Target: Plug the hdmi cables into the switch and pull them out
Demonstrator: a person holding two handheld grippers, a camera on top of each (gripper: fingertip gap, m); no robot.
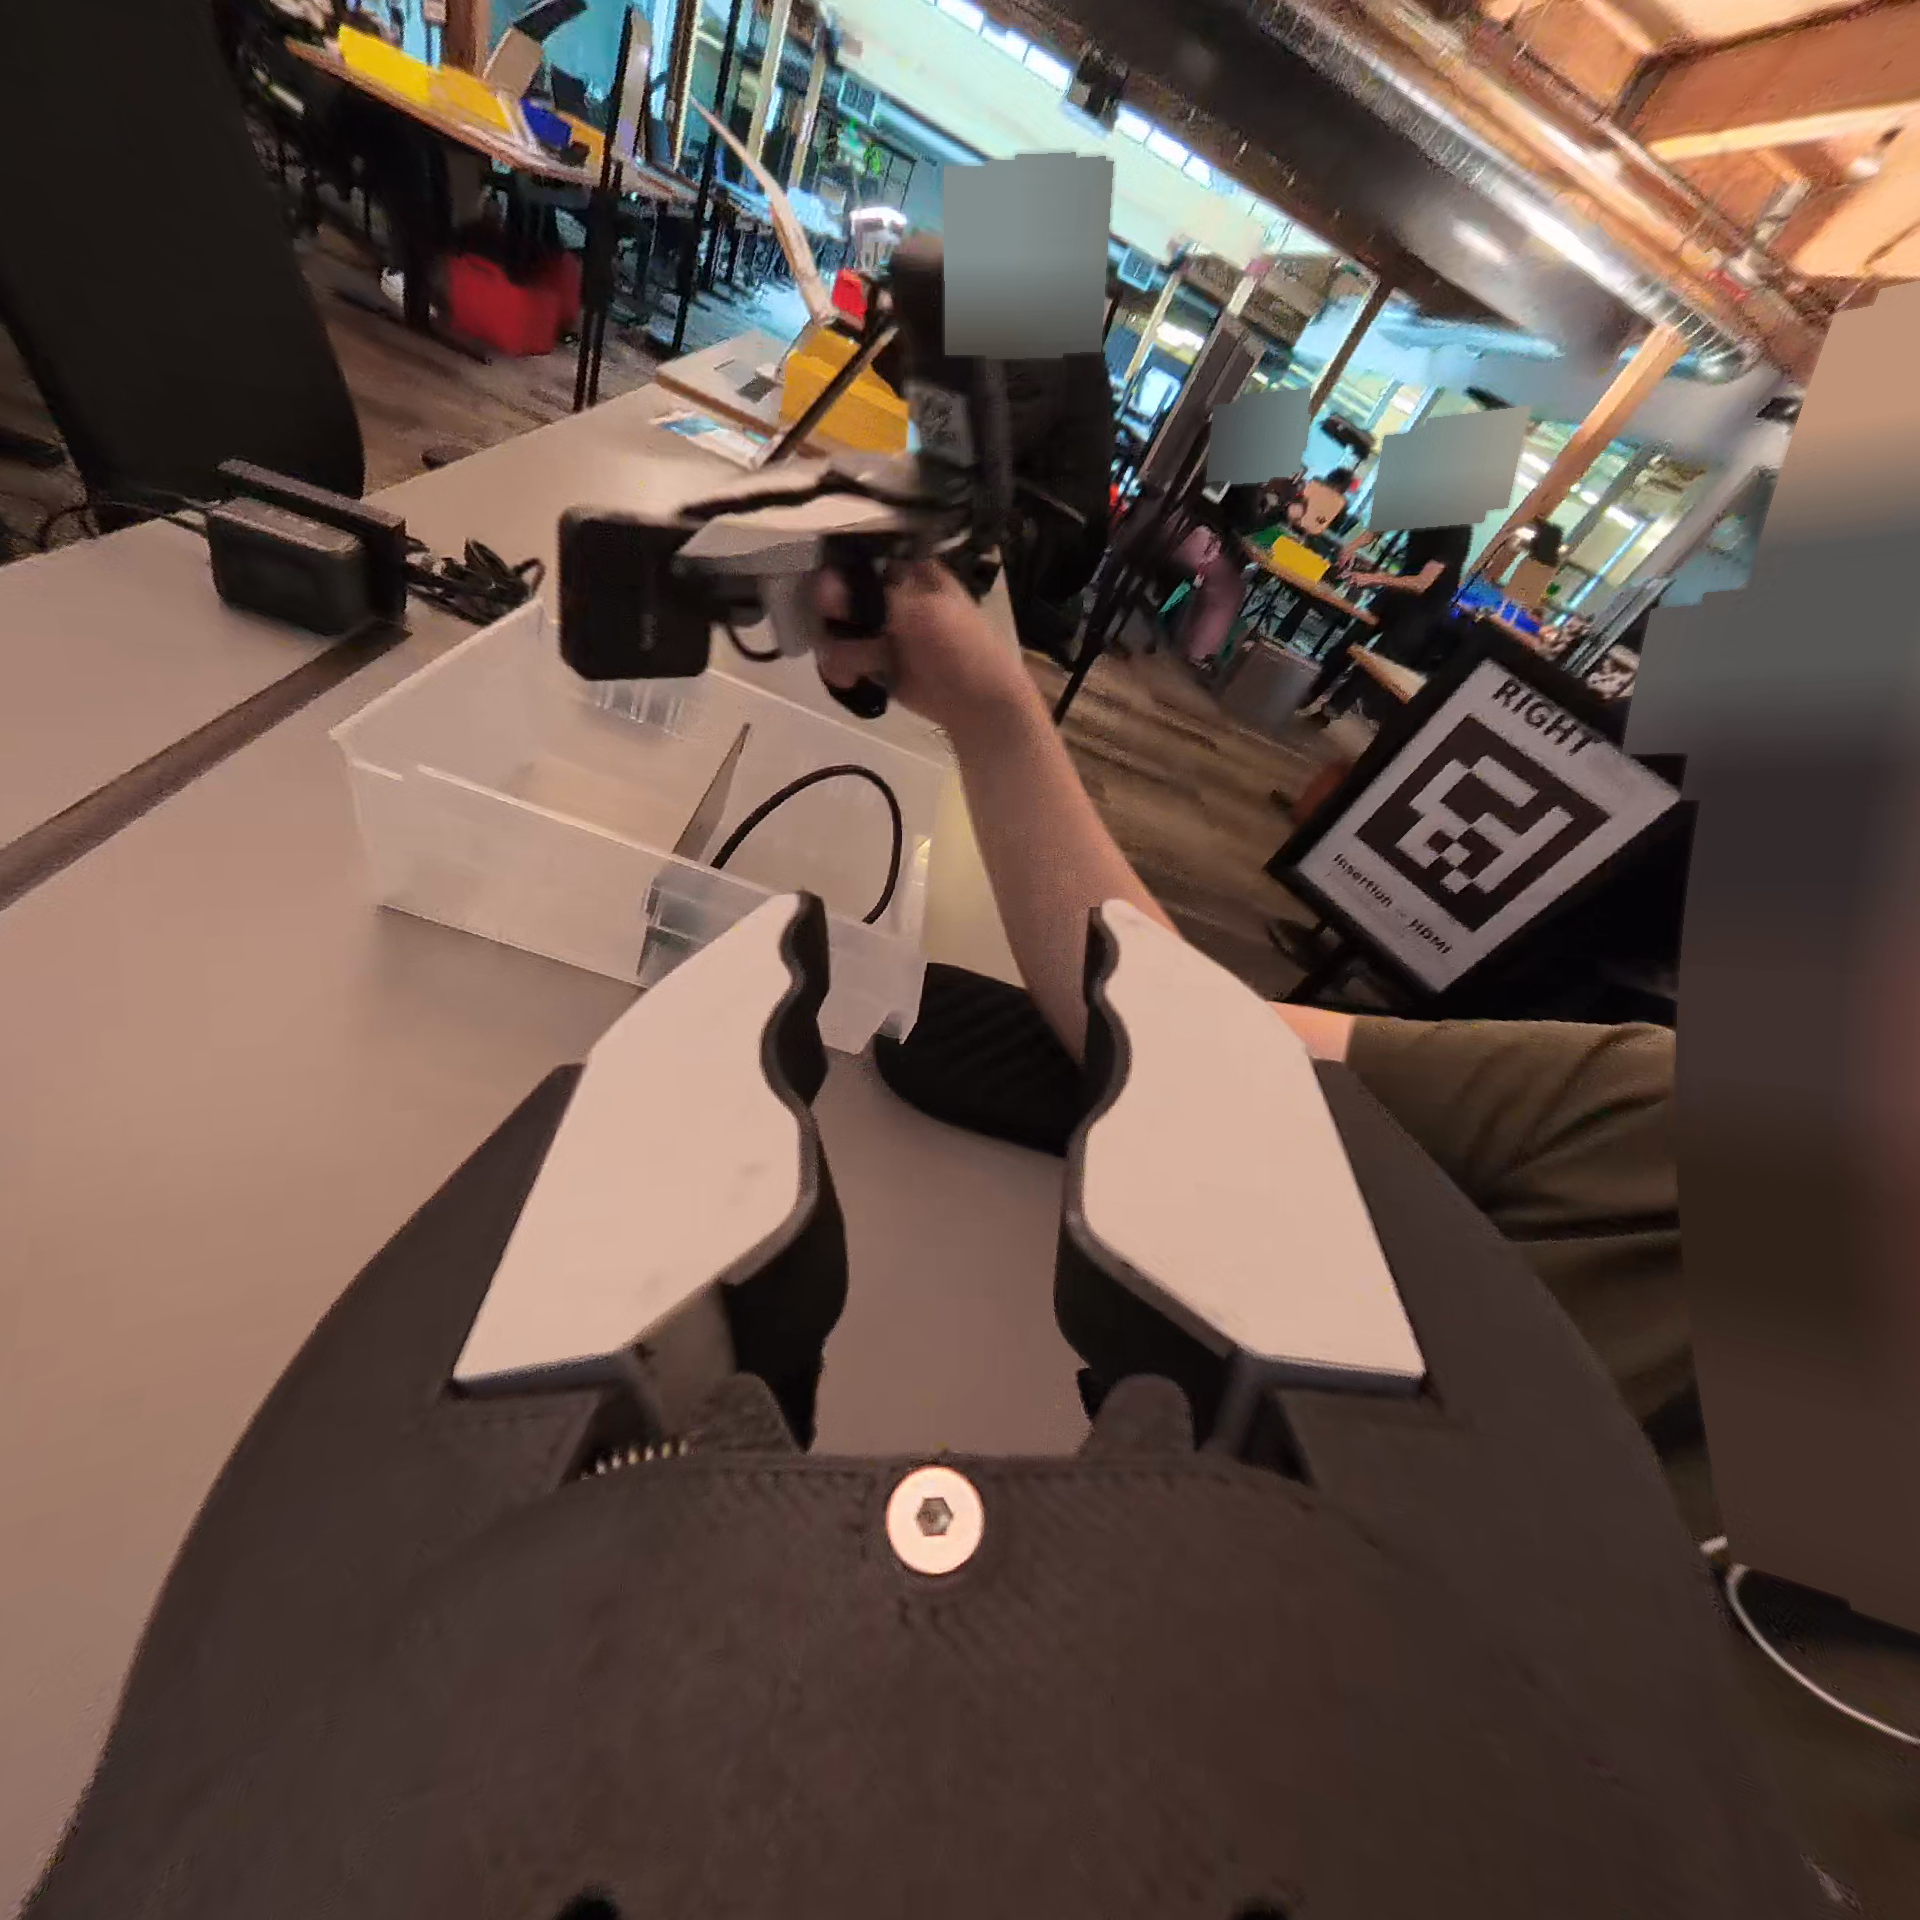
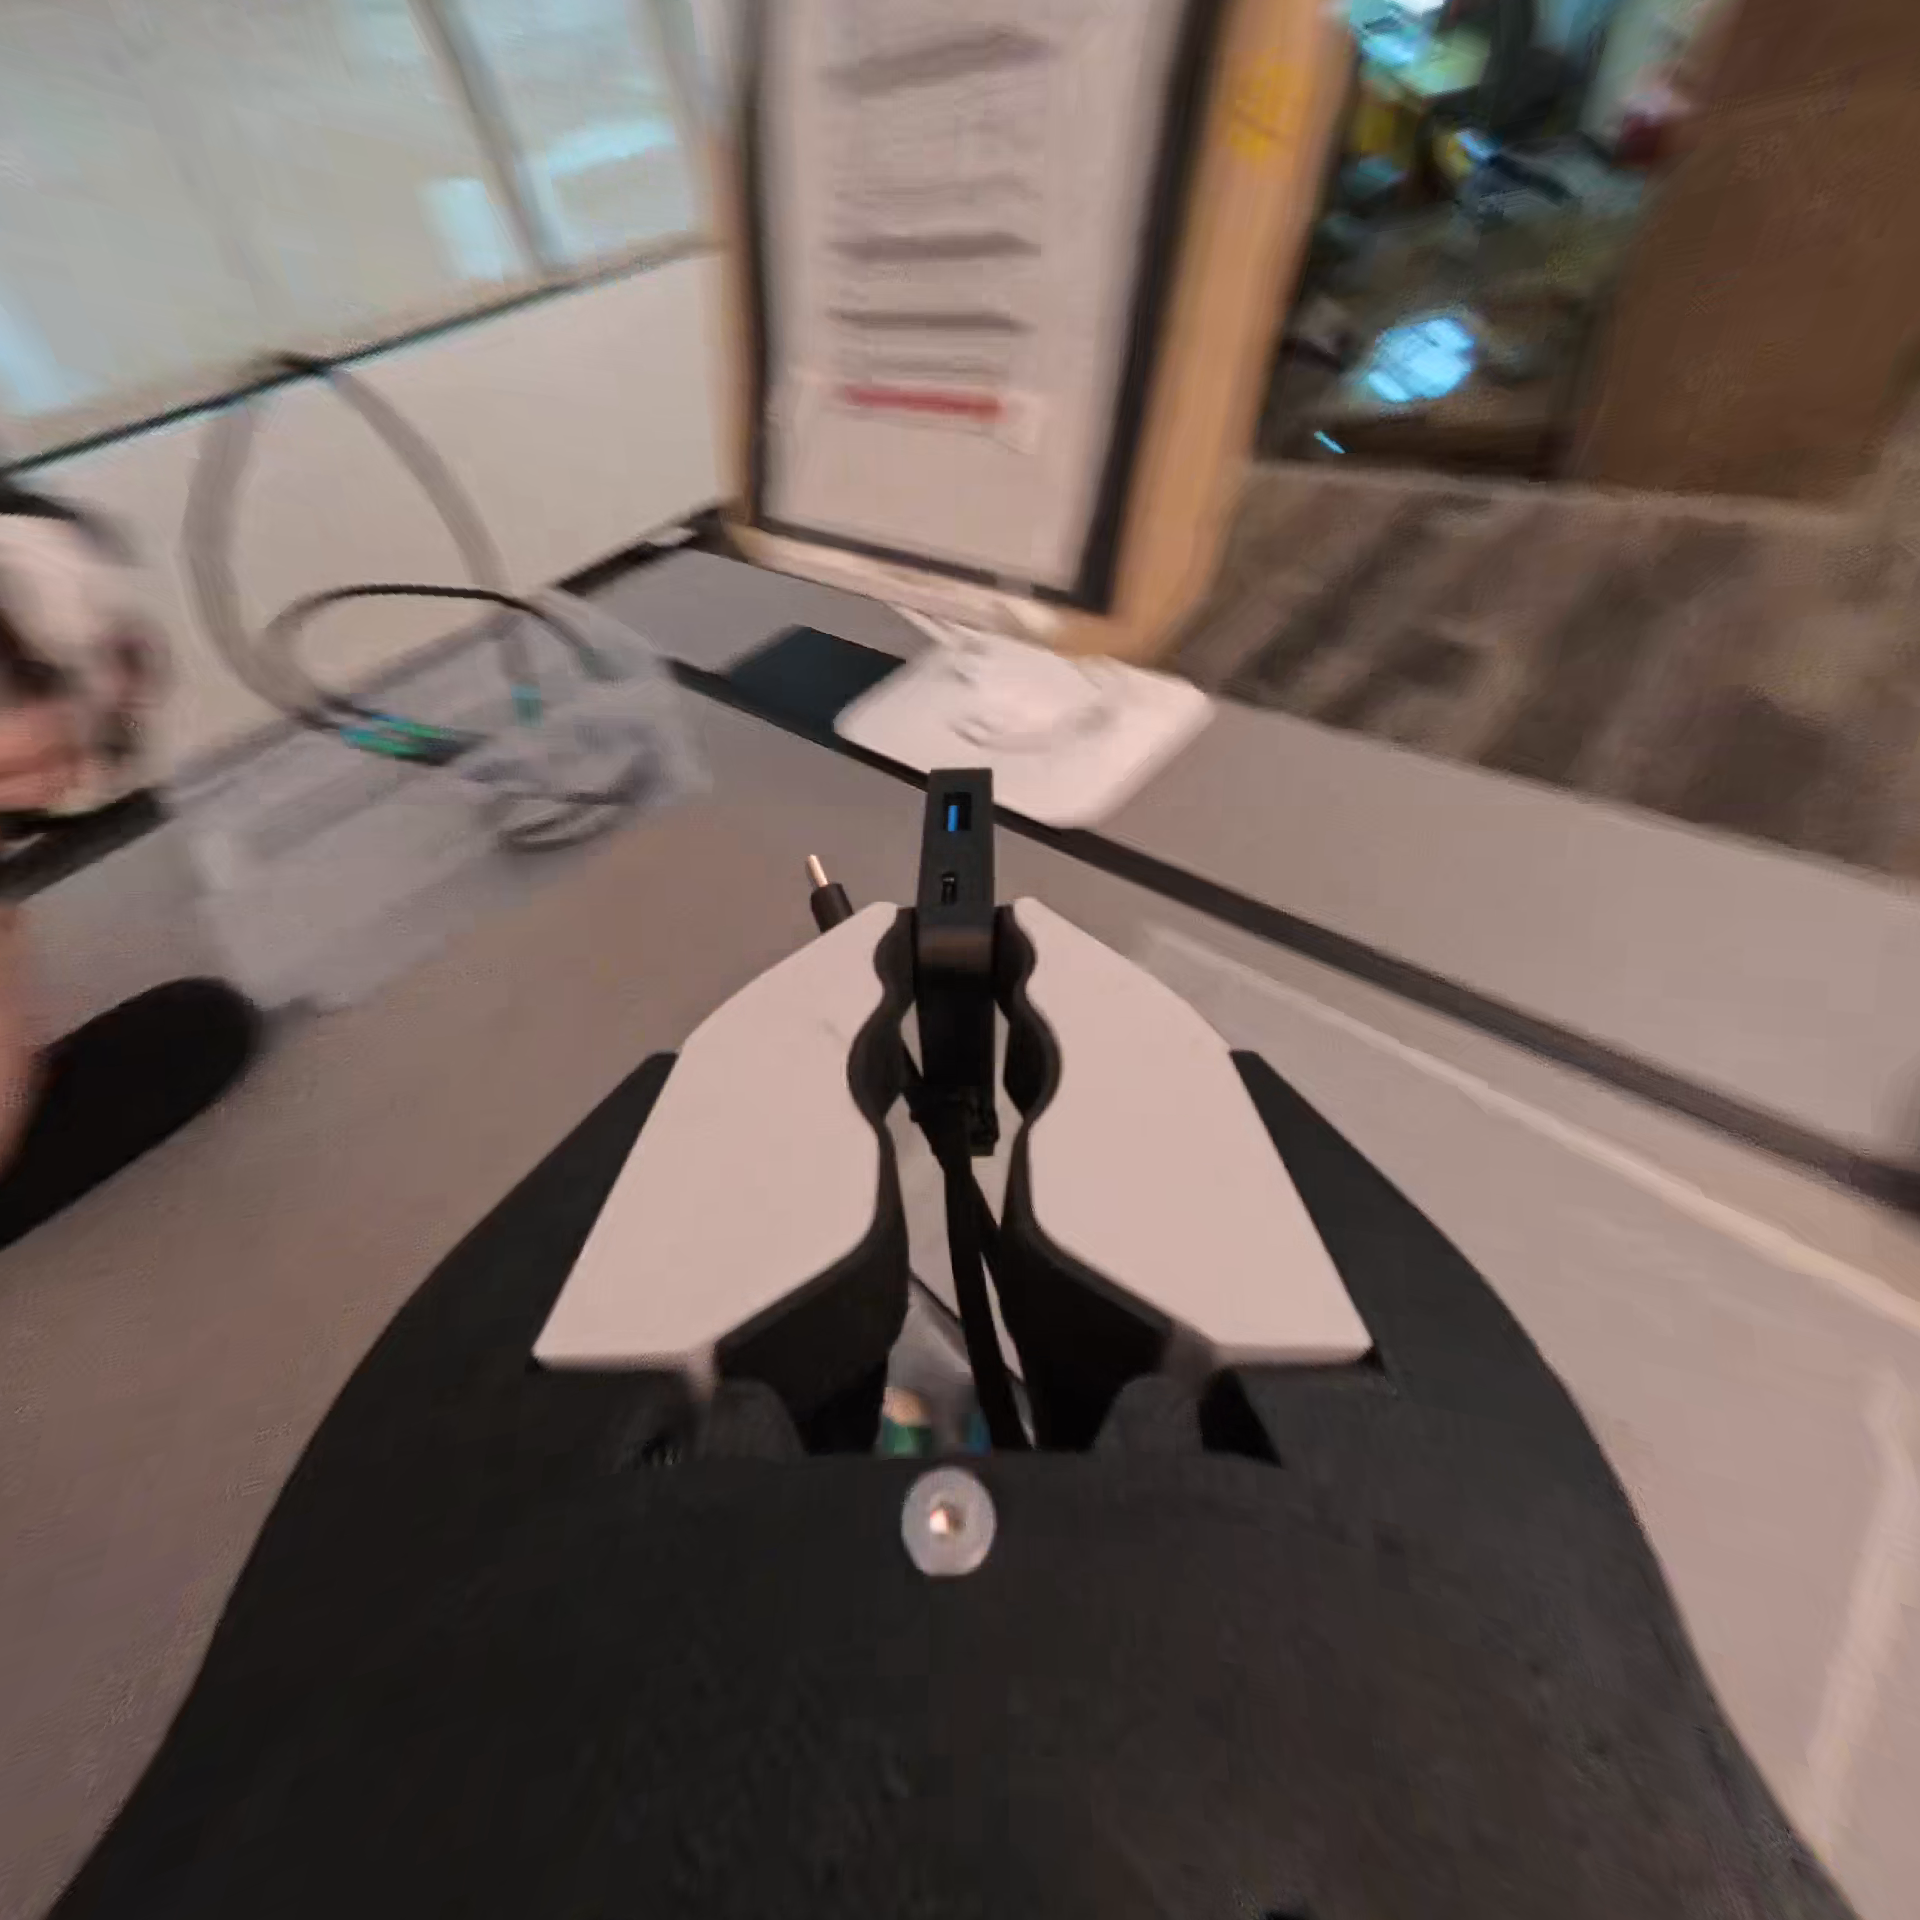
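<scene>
Right tool point(image 2: 954, 914) clamps the switch point(image 2: 954, 883) in the air; left tool point(image 1: 951, 940) is released and empty.

The grip is narrow, so the switch may twist; a cable point(image 1: 821, 821) lies in the clear bin point(image 1: 488, 873) on the far surface point(image 1: 208, 1039).

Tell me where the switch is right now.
The switch is clamped upright between the right gripper fingertips, lifted above the grey table; the left wrist view shows it over the clear bin.

switch point(image 2: 951, 883) lower end hidden between fingers, clear bin point(image 2: 436, 790) motion-blurred, perhaps holding cables
</scene>
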